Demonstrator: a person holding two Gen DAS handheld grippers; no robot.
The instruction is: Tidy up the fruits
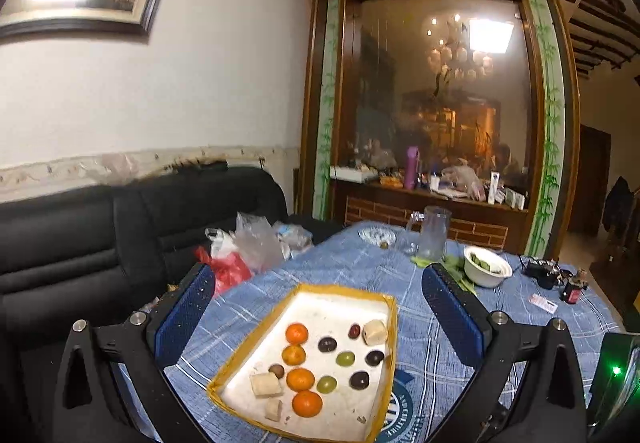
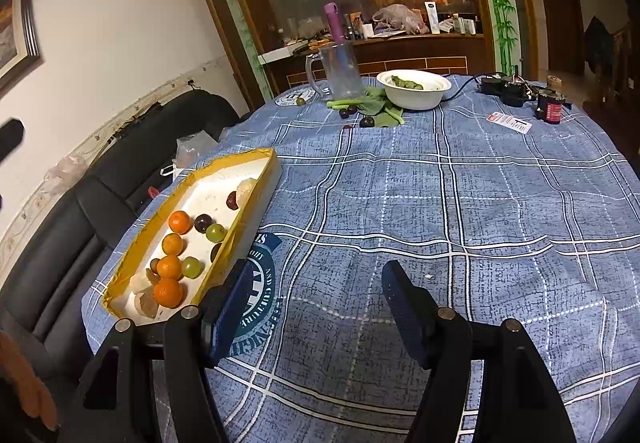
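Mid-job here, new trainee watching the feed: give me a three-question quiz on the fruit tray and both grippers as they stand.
1. True or false: the left gripper is shut on an orange.
2. How many oranges lie in the yellow-rimmed tray? A) two B) four C) six
3. Fill in: loose dark fruits lie on the tablecloth near the white ____.

Key:
1. False; its jaws stand open and empty, as do those of the right gripper.
2. B
3. bowl
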